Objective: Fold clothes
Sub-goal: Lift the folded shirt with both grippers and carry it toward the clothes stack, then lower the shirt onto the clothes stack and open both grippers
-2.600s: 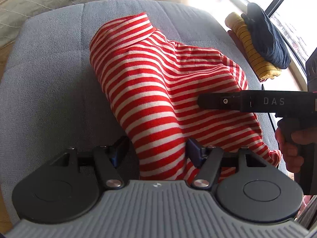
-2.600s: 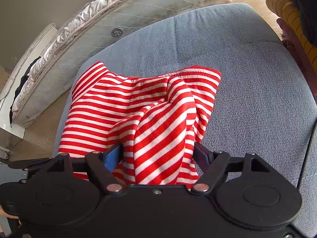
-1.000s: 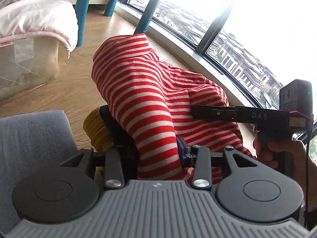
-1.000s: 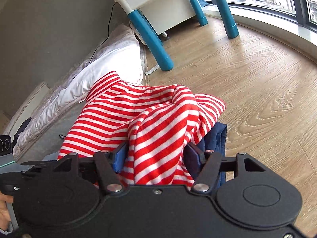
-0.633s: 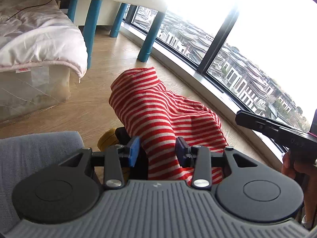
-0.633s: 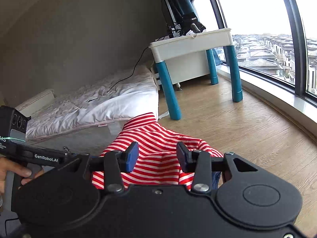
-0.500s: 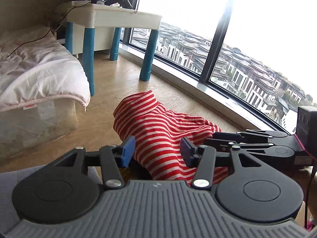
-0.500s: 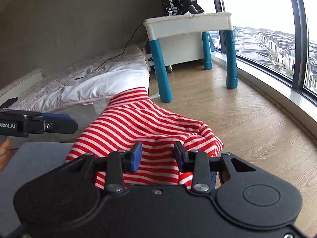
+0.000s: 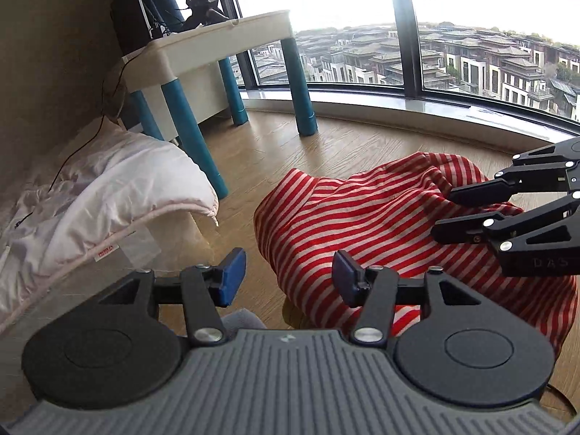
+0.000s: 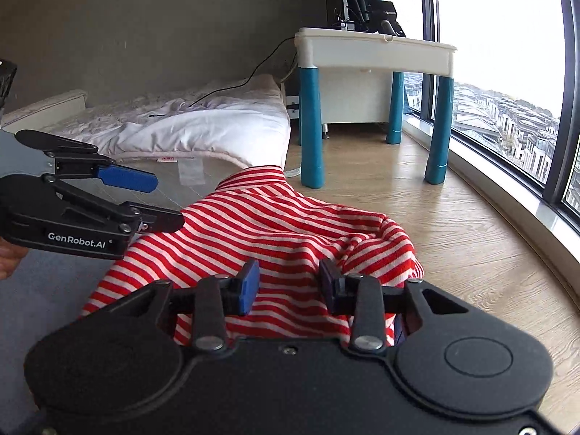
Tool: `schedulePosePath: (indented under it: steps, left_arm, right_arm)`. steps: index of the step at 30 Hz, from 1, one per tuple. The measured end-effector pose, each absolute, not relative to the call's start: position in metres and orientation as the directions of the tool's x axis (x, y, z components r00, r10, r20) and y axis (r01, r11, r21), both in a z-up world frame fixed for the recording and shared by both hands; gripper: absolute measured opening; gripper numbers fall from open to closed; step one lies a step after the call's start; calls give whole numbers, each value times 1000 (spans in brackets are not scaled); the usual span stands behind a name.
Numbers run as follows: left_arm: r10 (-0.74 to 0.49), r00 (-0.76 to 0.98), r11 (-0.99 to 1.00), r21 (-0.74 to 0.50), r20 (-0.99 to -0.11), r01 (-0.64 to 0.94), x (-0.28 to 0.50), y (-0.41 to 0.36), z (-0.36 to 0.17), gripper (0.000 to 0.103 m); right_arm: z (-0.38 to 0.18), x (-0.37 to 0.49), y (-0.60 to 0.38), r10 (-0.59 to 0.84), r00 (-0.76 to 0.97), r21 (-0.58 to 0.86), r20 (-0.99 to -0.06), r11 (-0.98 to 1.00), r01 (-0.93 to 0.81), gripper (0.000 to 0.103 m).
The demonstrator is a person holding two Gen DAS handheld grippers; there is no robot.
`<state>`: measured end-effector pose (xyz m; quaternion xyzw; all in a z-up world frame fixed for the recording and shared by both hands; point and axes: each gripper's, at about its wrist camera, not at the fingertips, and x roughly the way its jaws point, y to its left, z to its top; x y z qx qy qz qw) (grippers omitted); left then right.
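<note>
At nine o'clock the left gripper (image 10: 159, 201) hung with its jaws apart, holding nothing, apparently having let go. At centre lay the red-and-white striped knit garment (image 10: 275, 239), a loosely folded, rumpled bundle seemingly set on a pile. At three o'clock the right gripper (image 9: 444, 212) hovered above it, jaws parted and empty.

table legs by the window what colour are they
Teal blue table legs under a white top, clearest in the right wrist view.
</note>
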<state>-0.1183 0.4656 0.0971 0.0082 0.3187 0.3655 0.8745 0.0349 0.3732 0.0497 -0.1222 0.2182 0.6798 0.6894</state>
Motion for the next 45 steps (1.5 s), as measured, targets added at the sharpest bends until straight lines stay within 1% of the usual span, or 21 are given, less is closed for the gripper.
schedulePosePath:
  steps: [1, 3, 6, 8, 12, 15, 18, 21, 24, 26, 28, 30, 31, 32, 34, 36, 38, 39, 40, 42, 45]
  left_arm:
    - [649, 550, 739, 263, -526, -620, -125, 455, 106, 60]
    - [606, 609, 785, 260, -512, -562, -136, 432, 118, 60]
    - [516, 675, 852, 230, -527, -471, -141, 405, 122, 60]
    - [486, 691, 873, 255, -535, -417, -135, 389, 114, 60]
    - [522, 620, 852, 337, -586, -399, -125, 381, 81, 60]
    - [535, 590, 843, 342, -605, -415, -133, 386, 59, 61]
    - [518, 604, 855, 337, -606, -396, -145, 384, 61, 61]
    - [501, 626, 863, 294, -598, -410, -169, 381, 79, 61]
    - [493, 643, 864, 244, -585, -440, -204, 376, 99, 61]
    - [478, 646, 863, 183, -595, -471, -234, 376, 107, 63]
    - [478, 630, 837, 100, -612, -538, -267, 379, 105, 65]
    - [490, 602, 780, 8, -631, -626, -300, 385, 99, 72]
    - [514, 571, 718, -44, -640, -695, -318, 389, 91, 72]
    - [551, 516, 632, -77, -656, -771, -336, 391, 79, 73]
    - [594, 398, 454, -116, -700, -883, -368, 396, 54, 73]
    - [599, 301, 325, -118, -742, -938, -393, 402, 30, 73]
    - [596, 240, 252, -105, -766, -962, -413, 406, 16, 73]
    - [607, 218, 245, -81, -764, -966, -421, 406, 14, 73]
    - [627, 195, 244, -47, -754, -969, -428, 404, 13, 73]
    - [659, 180, 271, 7, -730, -963, -438, 401, 12, 79]
    - [661, 207, 313, 14, -721, -950, -450, 400, 8, 79]
  right_arm:
    - [57, 36, 367, 888, -37, 151, -458, 37, -988, 39]
    - [69, 37, 354, 891, -49, 163, -452, 29, -986, 38]
    - [79, 32, 336, 891, -62, 158, -450, 12, -987, 39]
    - [79, 27, 331, 882, -66, 145, -467, 2, -989, 38]
    - [59, 19, 337, 845, -4, 95, -535, 55, -994, 38]
    - [36, 23, 345, 811, -12, 131, -585, 80, -988, 32]
    - [31, 28, 344, 816, -21, 167, -578, 93, -982, 29]
    - [41, 30, 341, 824, -15, 174, -566, 101, -980, 30]
    - [64, 24, 329, 853, -33, 202, -520, 85, -976, 32]
    - [83, 12, 320, 875, -50, 203, -482, 56, -978, 42]
    - [100, -7, 313, 887, -98, 211, -451, 0, -977, 47]
    - [112, -36, 308, 885, -191, 257, -423, -85, -963, 59]
    - [112, -52, 307, 878, -249, 297, -408, -130, -946, 70]
    - [107, -72, 308, 863, -314, 342, -396, -179, -922, 76]
    - [88, -114, 311, 823, -384, 378, -419, -226, -898, 77]
    - [62, -162, 314, 789, -378, 321, -485, -241, -916, 77]
    - [40, -199, 314, 765, -332, 224, -553, -248, -943, 77]
    - [32, -209, 313, 760, -329, 212, -561, -253, -944, 79]
    - [24, -219, 312, 756, -333, 215, -564, -255, -943, 83]
    - [13, -234, 313, 749, -346, 234, -565, -257, -938, 84]
    - [0, -255, 323, 772, -292, 238, -565, -187, -953, 86]
